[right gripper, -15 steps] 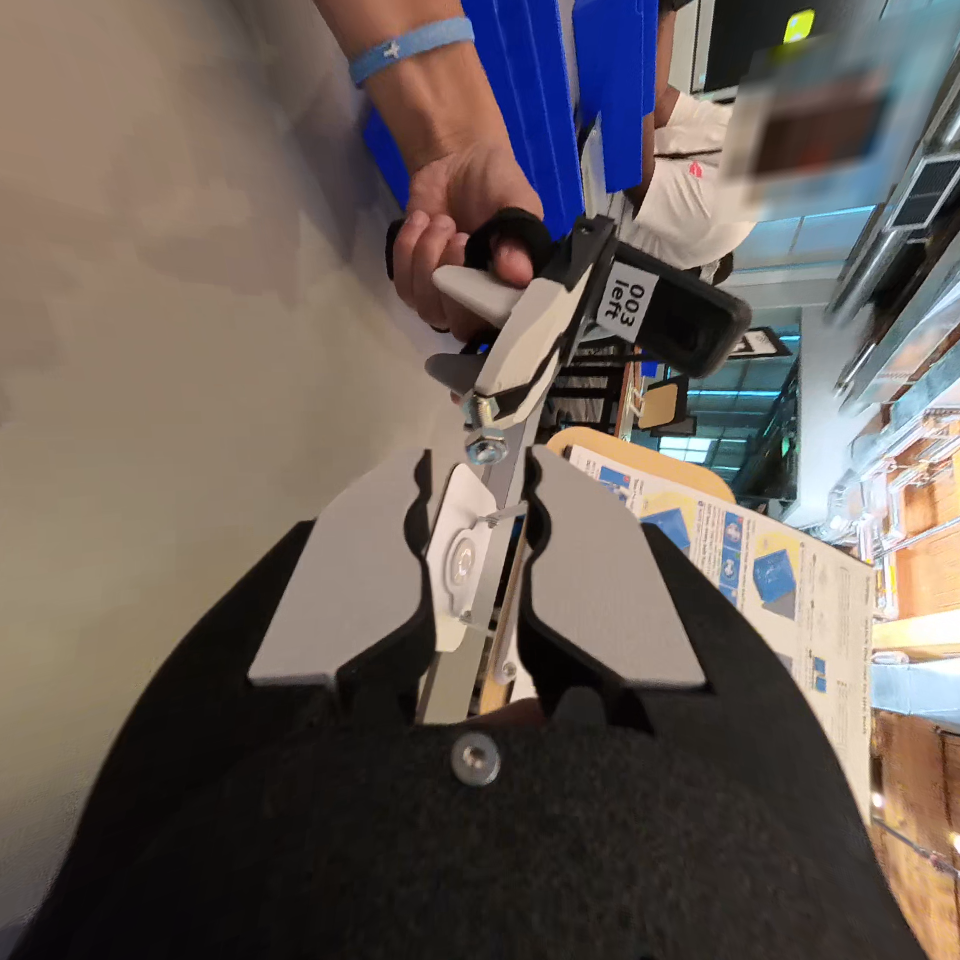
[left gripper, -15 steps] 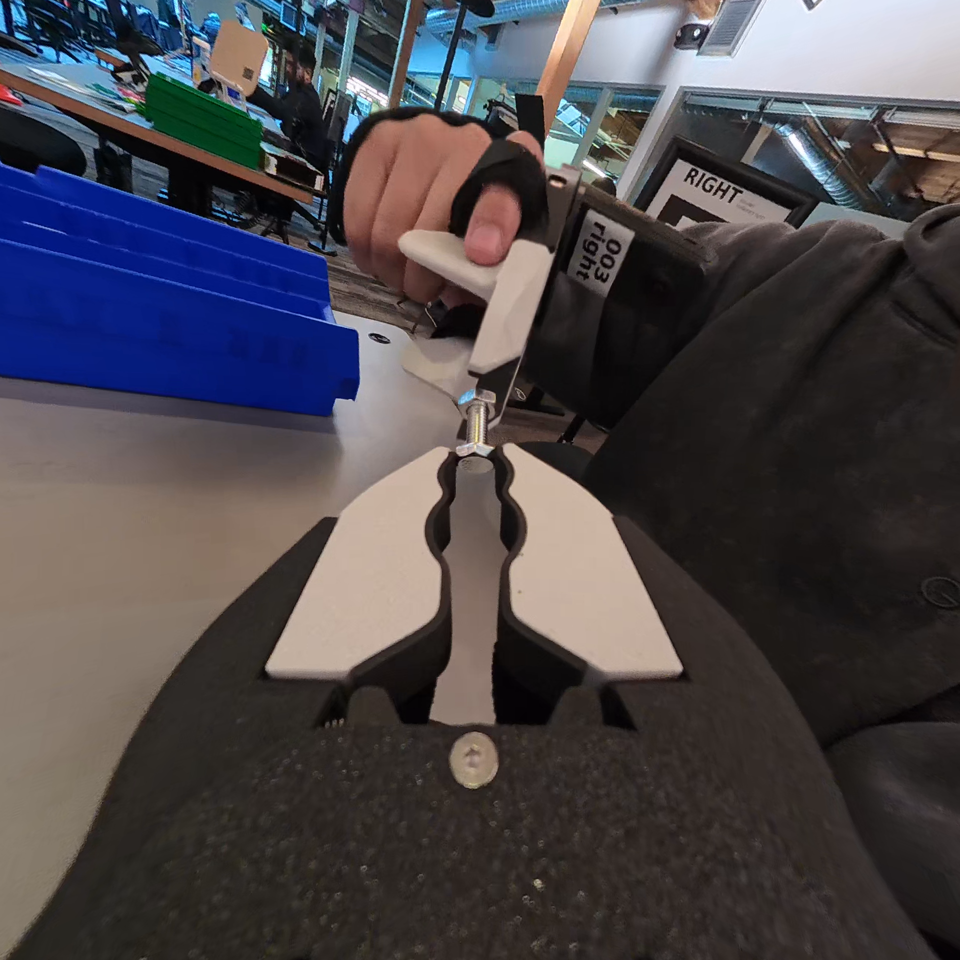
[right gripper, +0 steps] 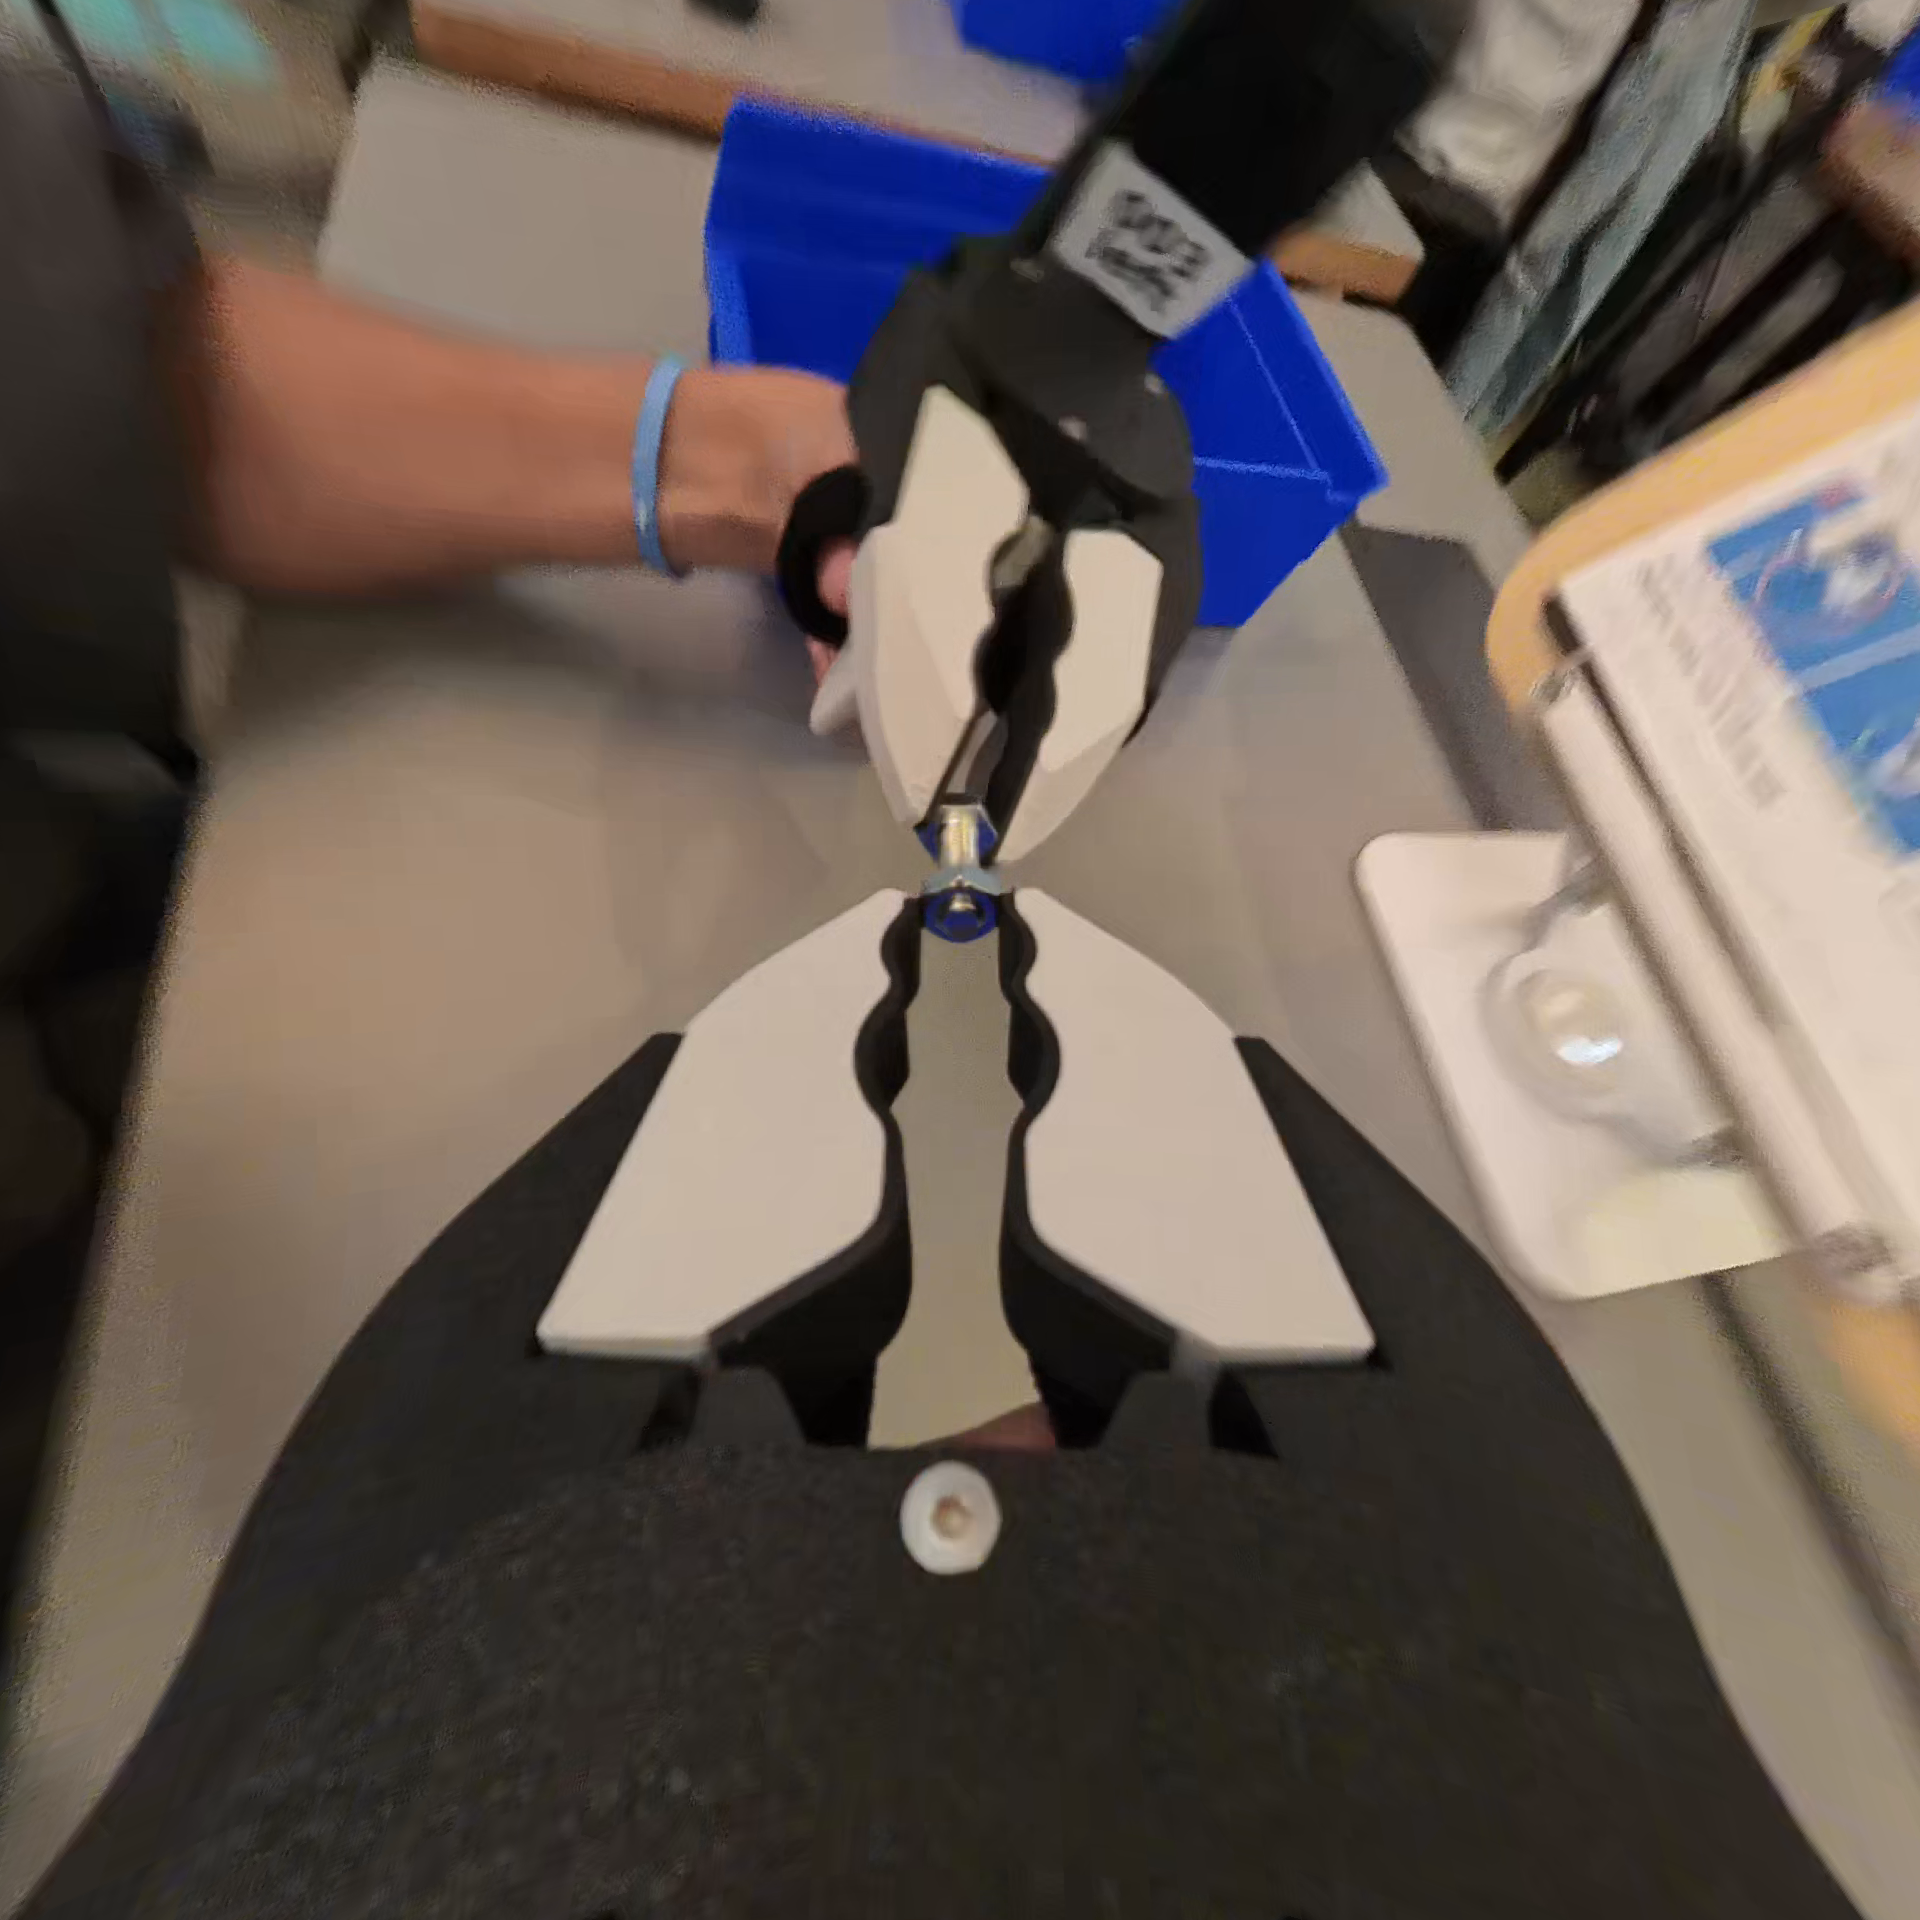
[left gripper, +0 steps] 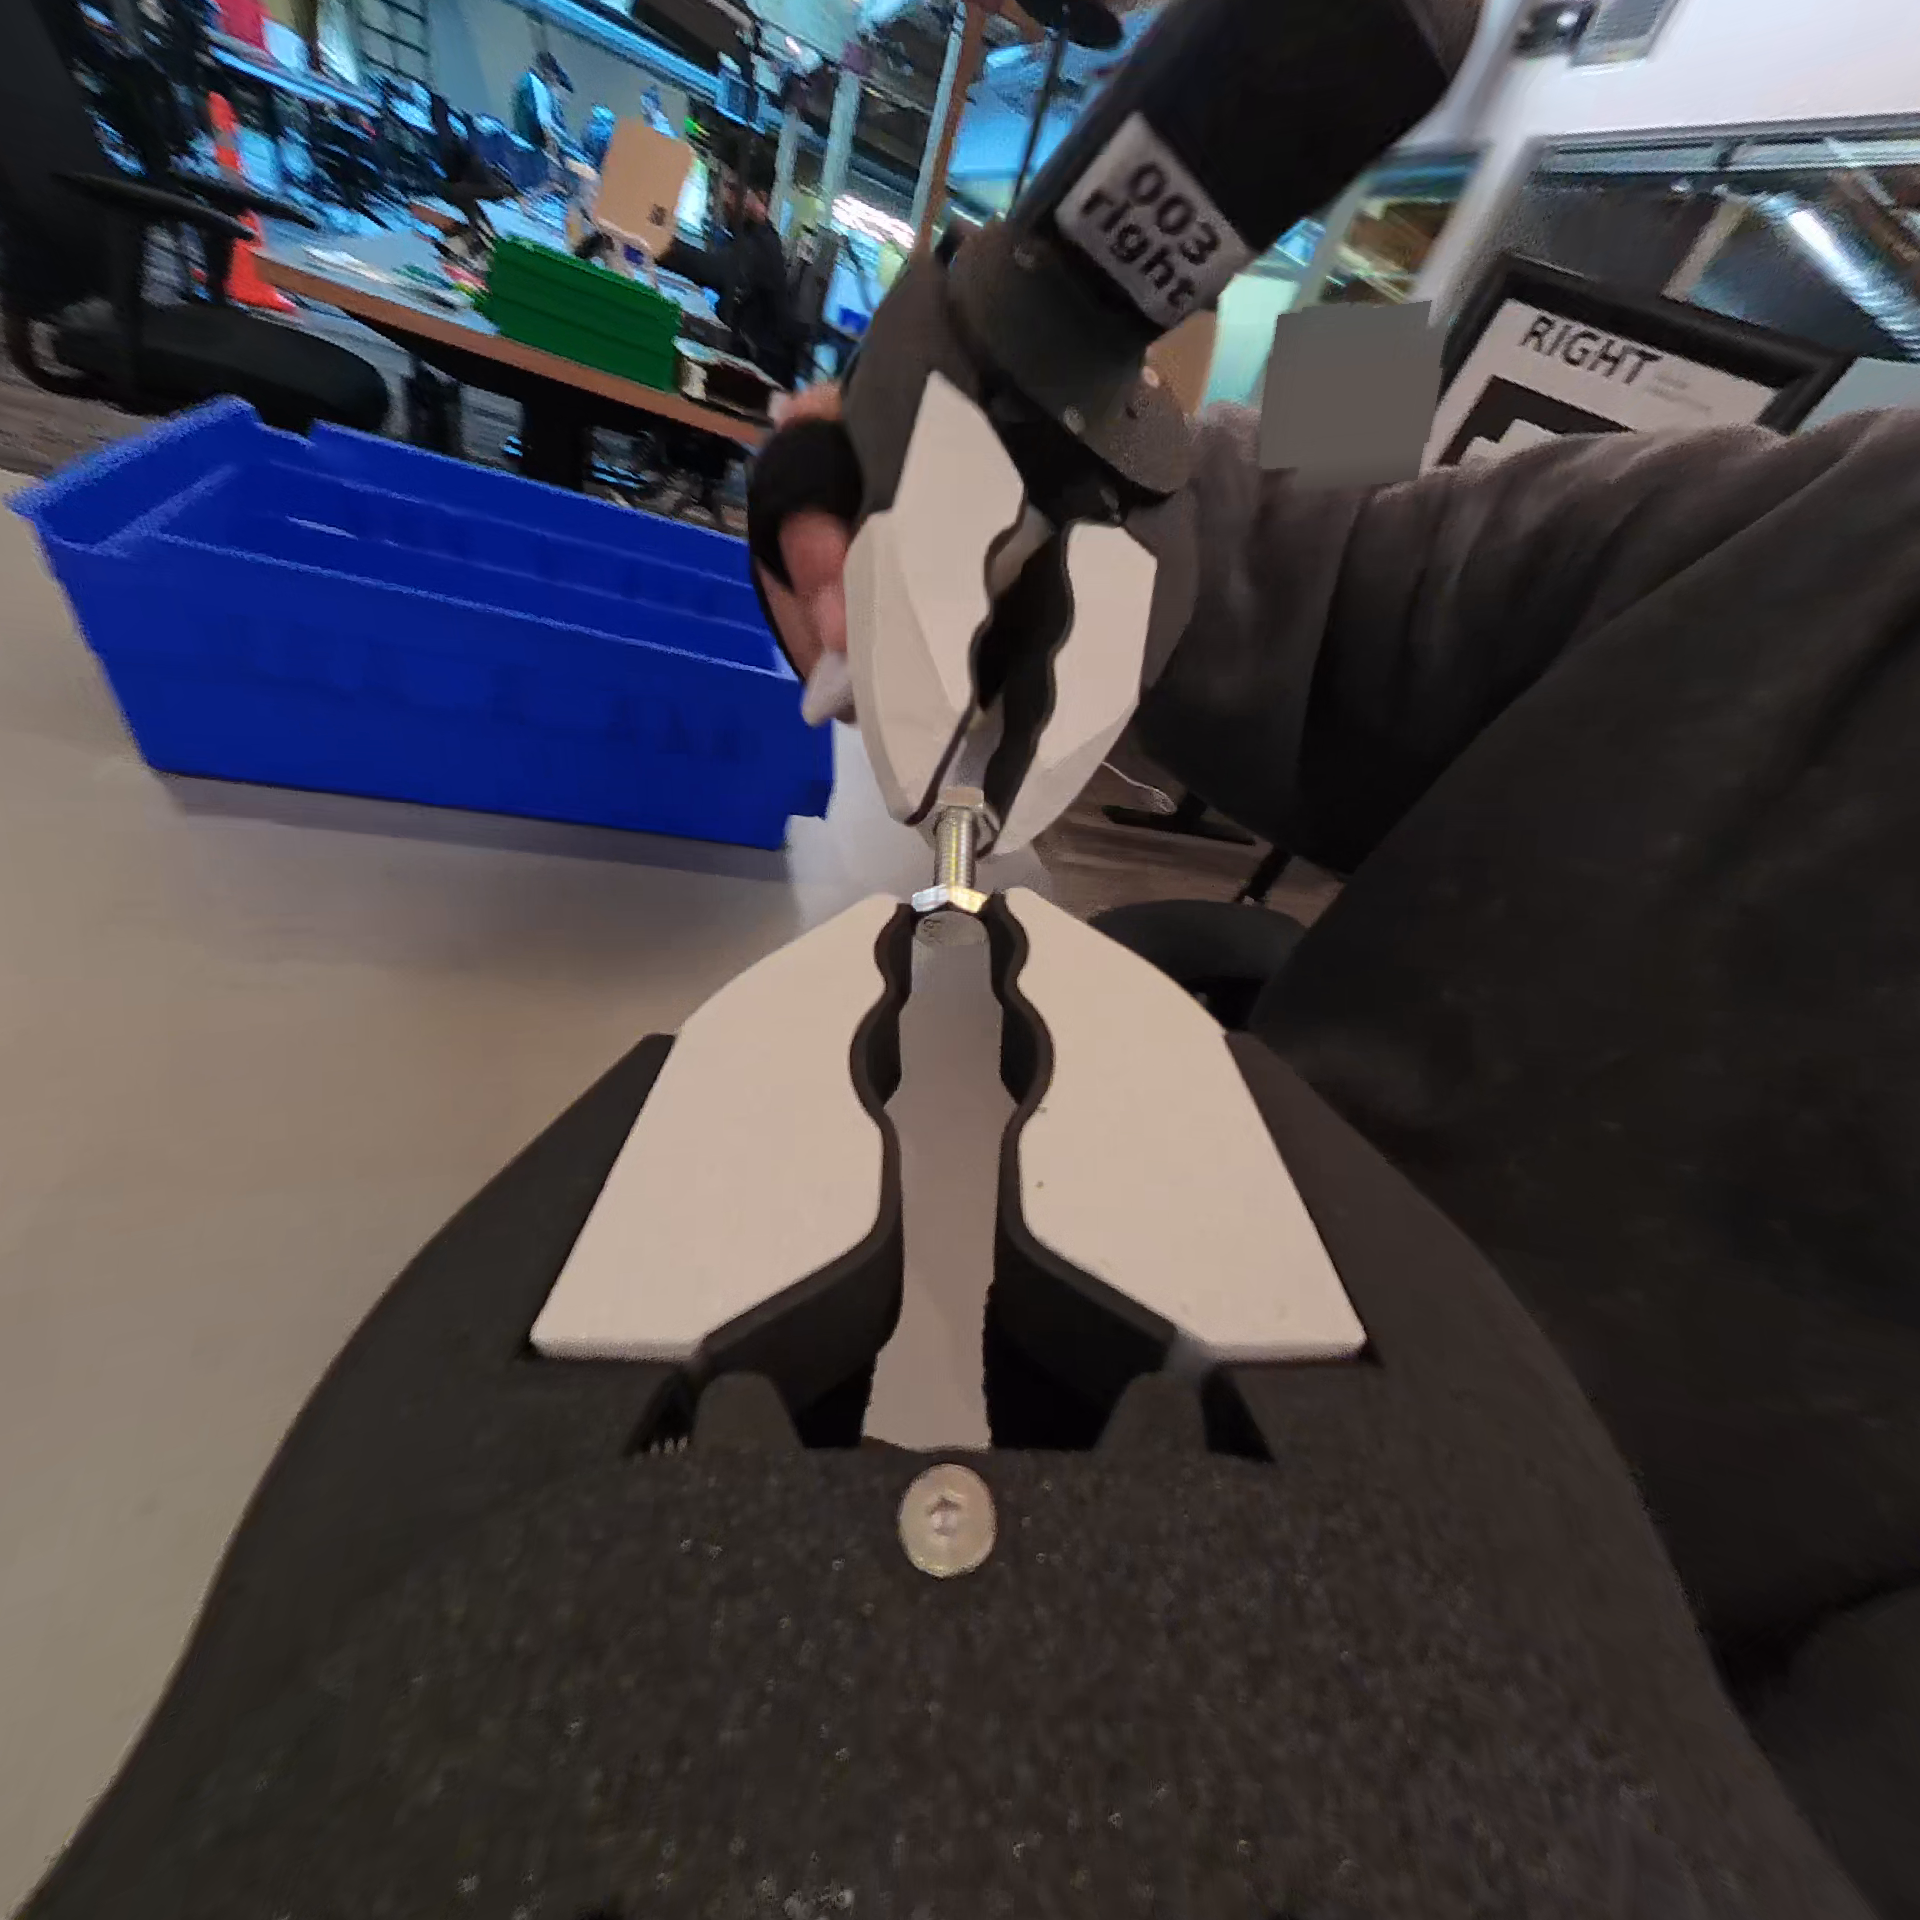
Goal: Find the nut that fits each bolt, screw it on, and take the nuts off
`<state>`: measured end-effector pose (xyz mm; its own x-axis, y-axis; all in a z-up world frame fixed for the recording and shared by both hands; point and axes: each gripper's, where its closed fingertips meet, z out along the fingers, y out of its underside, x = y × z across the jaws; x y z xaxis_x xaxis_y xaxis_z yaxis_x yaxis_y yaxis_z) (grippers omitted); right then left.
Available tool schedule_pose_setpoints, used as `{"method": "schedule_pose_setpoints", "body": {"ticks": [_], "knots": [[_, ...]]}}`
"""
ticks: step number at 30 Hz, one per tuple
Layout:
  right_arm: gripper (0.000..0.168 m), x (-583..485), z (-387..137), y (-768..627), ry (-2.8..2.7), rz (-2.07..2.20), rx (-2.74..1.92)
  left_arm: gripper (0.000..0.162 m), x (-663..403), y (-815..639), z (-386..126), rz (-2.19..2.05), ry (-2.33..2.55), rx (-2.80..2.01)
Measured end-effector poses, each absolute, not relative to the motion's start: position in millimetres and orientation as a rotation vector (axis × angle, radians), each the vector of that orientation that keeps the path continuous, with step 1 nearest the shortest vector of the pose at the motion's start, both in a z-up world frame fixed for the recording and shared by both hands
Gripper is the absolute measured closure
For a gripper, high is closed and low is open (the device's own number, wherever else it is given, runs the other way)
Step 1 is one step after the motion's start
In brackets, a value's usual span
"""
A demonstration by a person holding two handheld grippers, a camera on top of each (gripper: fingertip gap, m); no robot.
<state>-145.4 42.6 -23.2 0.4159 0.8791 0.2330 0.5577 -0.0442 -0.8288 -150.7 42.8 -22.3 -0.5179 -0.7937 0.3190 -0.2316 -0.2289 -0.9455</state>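
Left gripper (left gripper: 951,902) clamped on the nut (left gripper: 948,898), right gripper (right gripper: 961,902) clamped on the bolt (left gripper: 954,847) head (blue bin (left gripper: 416,665) beyond, on table (left gripper: 260,1039)).

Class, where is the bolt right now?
Left wrist view, centre: the bolt spans between the left tongs, which pinch its head, and the right tongs gripping the nut, just right of the blue bin.
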Motion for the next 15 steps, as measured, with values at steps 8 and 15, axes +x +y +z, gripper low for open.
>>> {"method": "schedule_pose_setpoints", "body": {"ticks": [8,15], "knots": [[0.154,-140,-26,55,-0.229,1.497,-2.118,0.148,-142,59,-25,-1.613,1.549,-1.247],[0.127,-137,-21,54,-0.357,1.361,-2.012,0.148,-150,60,-15,-1.741,1.509,-1.220]]}}
